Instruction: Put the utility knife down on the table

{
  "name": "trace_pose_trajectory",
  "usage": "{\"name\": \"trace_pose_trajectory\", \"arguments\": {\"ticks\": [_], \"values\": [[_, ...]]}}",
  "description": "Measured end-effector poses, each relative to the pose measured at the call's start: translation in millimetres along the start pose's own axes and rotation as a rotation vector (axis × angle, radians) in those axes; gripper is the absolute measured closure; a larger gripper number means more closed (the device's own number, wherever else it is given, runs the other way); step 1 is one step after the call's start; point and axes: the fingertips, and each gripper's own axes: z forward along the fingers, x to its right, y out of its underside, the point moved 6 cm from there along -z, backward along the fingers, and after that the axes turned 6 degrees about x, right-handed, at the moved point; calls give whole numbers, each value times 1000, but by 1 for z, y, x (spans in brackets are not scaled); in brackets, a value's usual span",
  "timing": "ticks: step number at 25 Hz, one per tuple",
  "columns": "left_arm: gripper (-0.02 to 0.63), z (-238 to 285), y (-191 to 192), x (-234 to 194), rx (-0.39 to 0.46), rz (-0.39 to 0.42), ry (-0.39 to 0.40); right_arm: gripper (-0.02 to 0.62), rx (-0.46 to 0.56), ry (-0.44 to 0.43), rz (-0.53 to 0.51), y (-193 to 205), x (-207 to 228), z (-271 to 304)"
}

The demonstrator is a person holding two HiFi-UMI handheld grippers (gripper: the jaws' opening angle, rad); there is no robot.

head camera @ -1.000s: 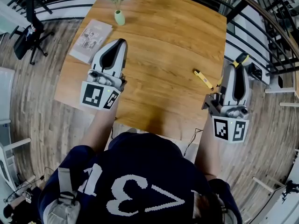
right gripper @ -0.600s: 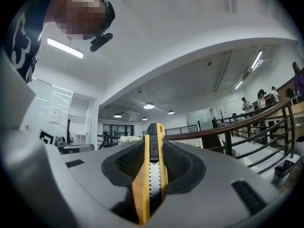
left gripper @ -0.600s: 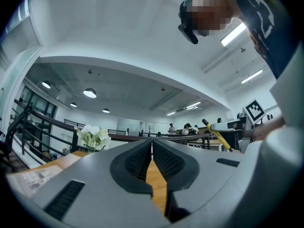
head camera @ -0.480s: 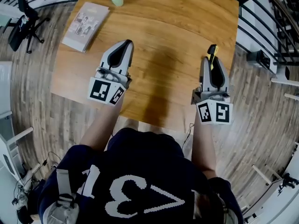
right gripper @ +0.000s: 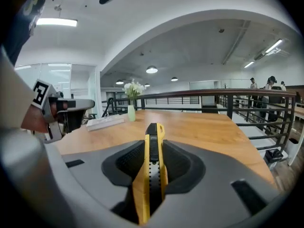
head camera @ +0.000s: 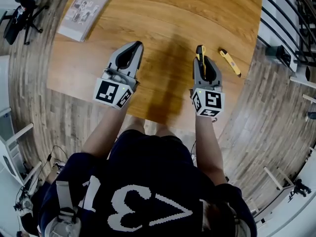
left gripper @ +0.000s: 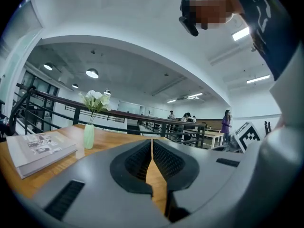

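Observation:
A yellow and black utility knife (right gripper: 152, 170) stands on edge between the jaws of my right gripper (right gripper: 152, 144), which is shut on it. Its tip pokes out past the fingertips. In the head view the right gripper (head camera: 200, 51) hovers low over the wooden table (head camera: 163, 19), right of centre, with the knife (head camera: 199, 53) pointing away from me. My left gripper (head camera: 137, 45) is beside it over the table's middle left. Its jaws are shut with nothing between them, and in its own view the left gripper (left gripper: 152, 144) shows only wood behind.
A second yellow utility knife (head camera: 230, 62) lies on the table near the right edge. A book (head camera: 81, 11) lies at the far left corner, with a green vase (left gripper: 89, 136) of white flowers behind it. A black railing (head camera: 296, 28) runs beyond the right edge.
Both grippers have come down toward the table. The right one, still holding the knife, moved from beyond the right edge inward over the tabletop. The other knife has not moved.

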Motion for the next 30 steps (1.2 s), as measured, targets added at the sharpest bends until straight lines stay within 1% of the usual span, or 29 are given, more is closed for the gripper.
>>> {"name": "trace_pose_trajectory", "arguments": {"ticks": [5,8,12,14,15,17,19,20,21,23,24,25,28,30], "values": [[583,-5,18,2,-32,-2,0,463,-165,-14,-35,52,-7,10],[583,-7,32,3,-64,9,2,463,-224,-15,-51,72,-9,10],[583,-10,44,5,-94,17,9,459,-278,-34,-108,80,-14,12],[583,-12,46,6,-99,18,8,454,-310,-39,-120,82,-15,15],[583,-13,46,7,-100,18,7,455,-324,-40,-114,83,-15,16],[583,-14,44,8,-98,20,6,432,-340,-45,-75,81,-14,18],[583,-14,40,8,-92,23,4,422,-321,-44,-45,74,-12,17],[583,-14,36,8,-86,24,1,432,-296,-39,-43,67,-10,16],[583,-13,33,8,-81,24,-2,461,-264,-32,-42,58,-8,14],[583,-11,25,8,-75,33,-3,499,-192,-14,-33,35,-4,10],[583,-10,21,8,-71,41,-4,536,-152,-4,-28,22,-1,9],[583,-8,15,7,-63,49,-9,558,-112,5,-25,9,1,6],[583,-3,-11,4,-14,62,-27,571,8,21,-25,-36,8,-4],[583,0,-33,3,24,89,-30,572,84,26,-31,-68,12,-12]]}}
